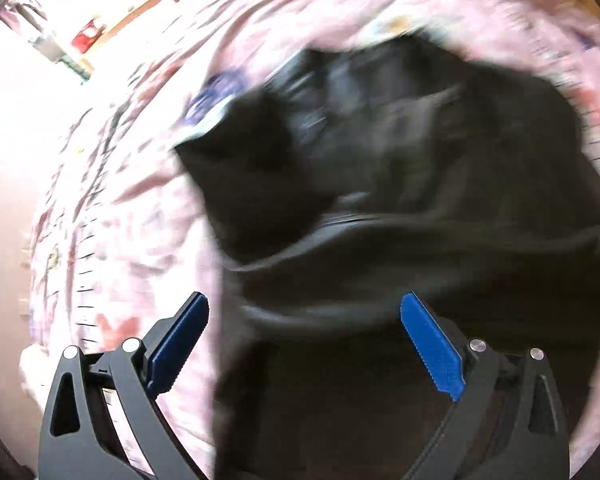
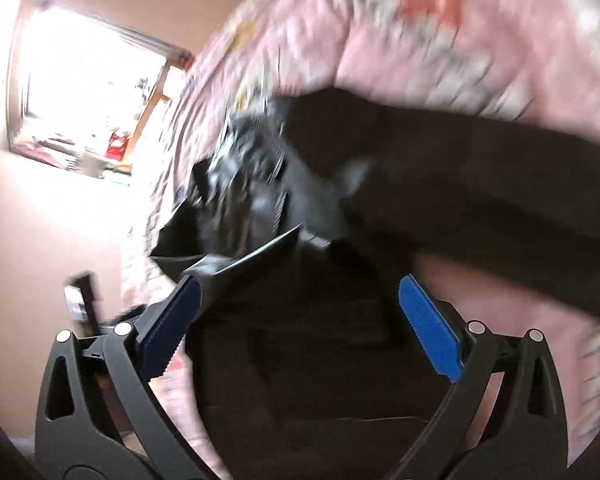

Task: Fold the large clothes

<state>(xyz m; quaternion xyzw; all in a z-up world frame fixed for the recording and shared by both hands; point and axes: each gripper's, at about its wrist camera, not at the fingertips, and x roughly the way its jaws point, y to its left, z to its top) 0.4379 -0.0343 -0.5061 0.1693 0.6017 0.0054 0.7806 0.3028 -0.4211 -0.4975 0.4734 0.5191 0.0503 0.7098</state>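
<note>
A black garment is seen lying bunched on a bed covered by a pink patterned bedspread, with loose folds and a ridged seam across its middle; both views are heavily blurred, so its exact type cannot be told. The left gripper is held with its jaws spread wide, nothing between the blue pads, above the garment's near edge where it meets the bedspread. The right gripper is likewise wide open and empty, over dark cloth, with a sleeve-like strip running toward the right side of the bed. From here, a grasp made in haste could be closed on several bunched layers at once, or on the bedspread beneath, so that the fold would be dragged askew. An edge could also be missed altogether, since corners are hidden in the crumpled heap.
</note>
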